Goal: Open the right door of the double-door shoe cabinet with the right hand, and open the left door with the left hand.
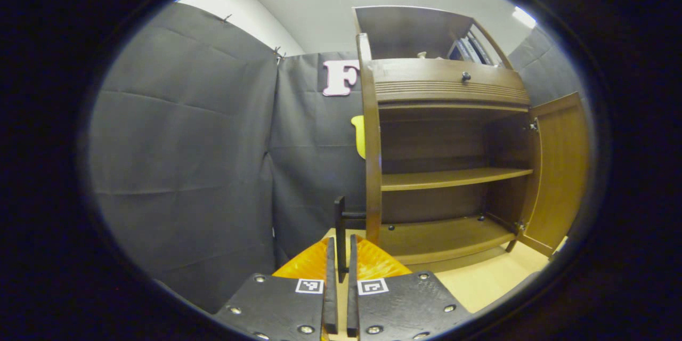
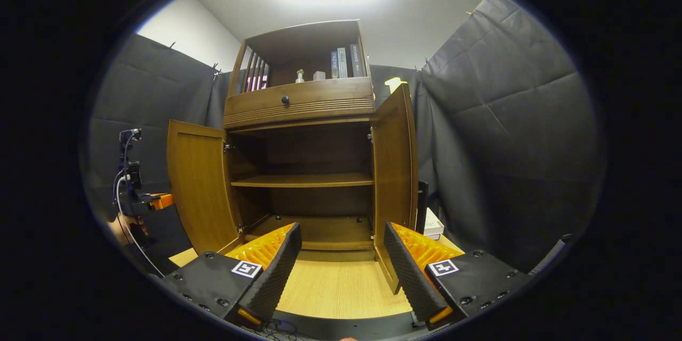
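The brown shoe cabinet [image 2: 298,106] stands with both doors swung out. In the left gripper view the left door [image 1: 371,138] shows edge-on, and my left gripper [image 1: 341,248] is shut on its black handle [image 1: 339,213]. The right door [image 1: 559,170] stands wide open at the far side. In the right gripper view my right gripper [image 2: 341,272] is open and holds nothing, low in front of the cabinet and apart from the right door [image 2: 394,170]. Behind the left door [image 2: 197,186], a hand [image 2: 125,226] holds the left gripper [image 2: 136,197].
Inside, one bare shelf [image 2: 303,180] crosses the cabinet above its floor. A drawer with a dark knob [image 2: 285,100] and books [image 2: 343,61] sit above. A white box [image 2: 432,224] lies beside the right door. A light wooden platform [image 2: 341,282] spreads in front.
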The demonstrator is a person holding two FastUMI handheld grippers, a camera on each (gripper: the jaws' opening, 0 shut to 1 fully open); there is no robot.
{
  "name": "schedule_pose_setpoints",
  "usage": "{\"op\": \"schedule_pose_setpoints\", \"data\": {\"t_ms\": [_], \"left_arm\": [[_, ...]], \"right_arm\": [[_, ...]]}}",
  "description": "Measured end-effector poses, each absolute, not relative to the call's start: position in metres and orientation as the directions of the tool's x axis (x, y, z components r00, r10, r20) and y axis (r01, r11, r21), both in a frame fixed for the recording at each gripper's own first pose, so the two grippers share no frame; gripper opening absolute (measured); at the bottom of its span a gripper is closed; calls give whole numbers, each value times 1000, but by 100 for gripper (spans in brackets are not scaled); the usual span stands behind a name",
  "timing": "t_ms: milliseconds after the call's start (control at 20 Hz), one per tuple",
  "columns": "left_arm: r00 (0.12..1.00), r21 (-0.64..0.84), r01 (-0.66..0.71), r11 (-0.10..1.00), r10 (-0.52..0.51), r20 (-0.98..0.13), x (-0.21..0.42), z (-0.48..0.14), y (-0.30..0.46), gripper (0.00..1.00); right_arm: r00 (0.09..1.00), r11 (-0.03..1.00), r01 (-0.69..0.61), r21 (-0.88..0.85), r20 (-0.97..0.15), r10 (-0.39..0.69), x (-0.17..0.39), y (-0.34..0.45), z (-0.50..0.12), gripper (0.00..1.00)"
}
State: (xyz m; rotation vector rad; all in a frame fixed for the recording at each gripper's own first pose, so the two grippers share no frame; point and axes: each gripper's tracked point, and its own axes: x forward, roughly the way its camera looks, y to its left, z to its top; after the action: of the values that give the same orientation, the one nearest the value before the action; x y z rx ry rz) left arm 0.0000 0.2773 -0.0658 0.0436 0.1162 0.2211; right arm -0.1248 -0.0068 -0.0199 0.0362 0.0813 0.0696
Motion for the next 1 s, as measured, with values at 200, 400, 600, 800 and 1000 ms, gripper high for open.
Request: {"op": "schedule_pose_setpoints", "data": {"t_ms": [200, 400, 600, 800, 1000], "left_arm": [[976, 43, -183, 982, 187, -110, -25, -55, 277, 8], [985, 61, -138, 989, 143, -96, -44, -39, 260, 8], [990, 42, -99, 994, 103, -94, -76, -26, 236, 8], [993, 28, -71, 997, 73, -96, -96, -18, 217, 8], [994, 43, -67, 997, 70, -78, -114, -12, 208, 8]], "right_arm": [[996, 998, -51, 33, -70, 53, -124, -11, -15, 98], [997, 999, -38, 25, -60, 40, -125, -11, -11, 98], [998, 1000, -30, 10, -59, 31, -128, -11, -9, 98], [998, 1000, -22, 8, -60, 22, -128, -15, -10, 98], [998, 1000, -18, 6, -63, 18, -132, -21, -13, 98]]}}
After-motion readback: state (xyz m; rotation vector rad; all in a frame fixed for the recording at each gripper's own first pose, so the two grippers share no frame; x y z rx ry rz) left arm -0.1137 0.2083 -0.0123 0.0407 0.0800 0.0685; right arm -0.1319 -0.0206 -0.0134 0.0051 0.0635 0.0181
